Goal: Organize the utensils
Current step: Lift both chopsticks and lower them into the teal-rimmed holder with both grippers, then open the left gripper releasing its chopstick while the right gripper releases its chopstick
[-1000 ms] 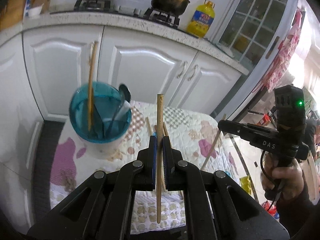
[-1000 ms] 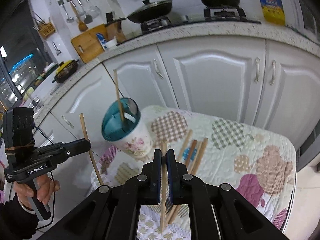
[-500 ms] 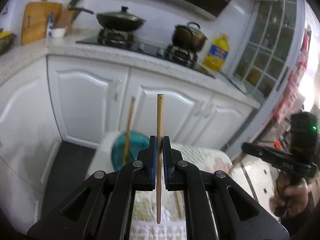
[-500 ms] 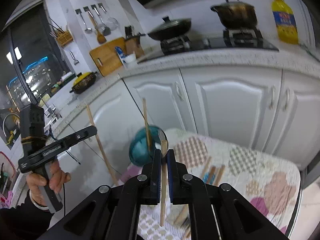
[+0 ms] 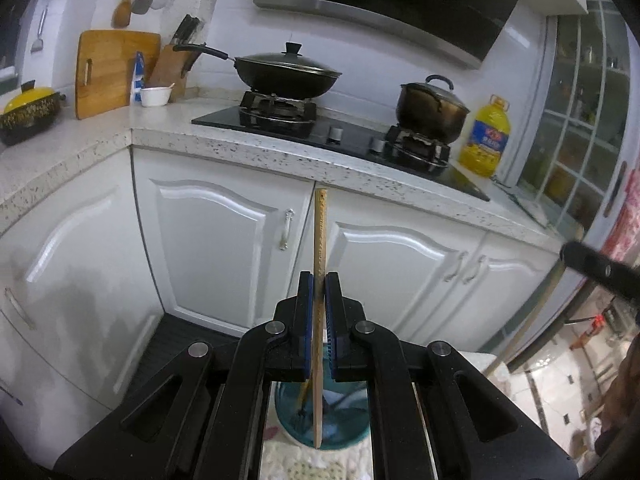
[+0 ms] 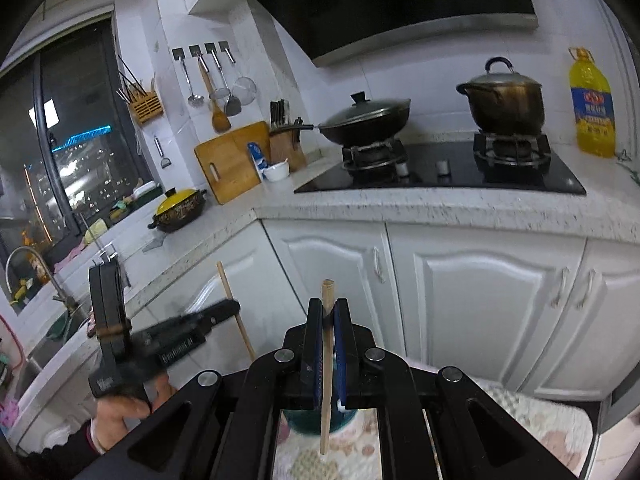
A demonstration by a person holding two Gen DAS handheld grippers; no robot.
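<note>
Below the left tongs (image 5: 319, 300), only that view reveals utensils inside the teal holder (image 5: 344, 424)

Left hand-held gripper (image 5: 319, 280) clamps upright wooden chopstick (image 5: 319, 240); its lower tip sits over teal cup (image 5: 352, 424), near. Wok (image 5: 286, 74) on far counter (image 5: 280, 148).

Matt wooden chopstick (image 5: 320, 240); glossy white cabinet doors (image 5: 216, 248); speckled stone counter (image 5: 280, 152).
</note>
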